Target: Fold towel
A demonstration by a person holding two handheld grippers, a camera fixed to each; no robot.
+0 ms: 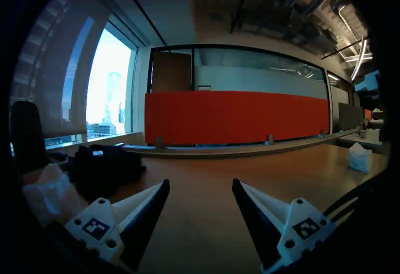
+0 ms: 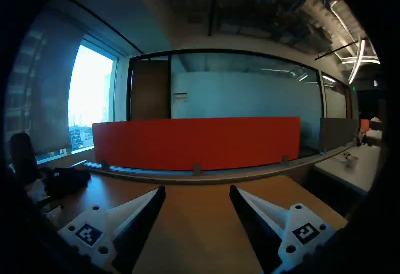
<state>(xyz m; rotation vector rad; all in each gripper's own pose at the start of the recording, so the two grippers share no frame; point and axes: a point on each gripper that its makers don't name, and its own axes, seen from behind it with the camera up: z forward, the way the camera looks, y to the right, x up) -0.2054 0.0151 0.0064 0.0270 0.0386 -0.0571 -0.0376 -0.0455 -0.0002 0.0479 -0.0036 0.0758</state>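
Plainly, the left gripper and the right gripper both hang over the wooden table with fingers wide apart, holding nothing. What I take for the towel — a pale, crumpled cloth — lies low and to the left of the left fingers, beside a dark bundle. The left gripper looks nearer; the cloth's long axis I cannot tell.
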